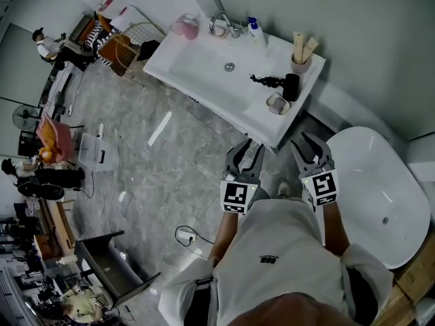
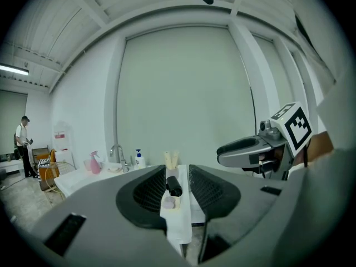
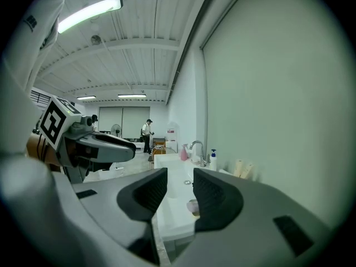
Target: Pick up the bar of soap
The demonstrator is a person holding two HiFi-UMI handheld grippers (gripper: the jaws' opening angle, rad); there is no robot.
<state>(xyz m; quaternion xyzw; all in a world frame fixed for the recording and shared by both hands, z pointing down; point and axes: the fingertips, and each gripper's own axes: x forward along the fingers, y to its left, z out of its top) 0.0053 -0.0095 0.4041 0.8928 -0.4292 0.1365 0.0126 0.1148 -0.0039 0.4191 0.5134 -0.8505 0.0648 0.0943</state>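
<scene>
A pale pink bar of soap [image 1: 276,103] lies in a small dish near the front right corner of the white sink counter [image 1: 204,80]. Both grippers hang side by side in front of that corner, a short way from it. My left gripper [image 1: 246,147] points at the counter edge, jaws close together with nothing between them. My right gripper [image 1: 307,143] is just right of the corner, shut and empty. In the left gripper view the soap [image 2: 168,202] shows in the narrow gap of the jaws [image 2: 177,174]. In the right gripper view the soap [image 3: 192,207] peeks from behind the right jaw.
On the counter stand a black handled item [image 1: 279,82] just behind the soap dish, a cup of wooden brushes [image 1: 300,56], a pump bottle [image 1: 255,29], a faucet [image 1: 221,24] and a pink spray bottle [image 1: 185,26]. A white bathtub [image 1: 377,195] lies at the right. People stand far left.
</scene>
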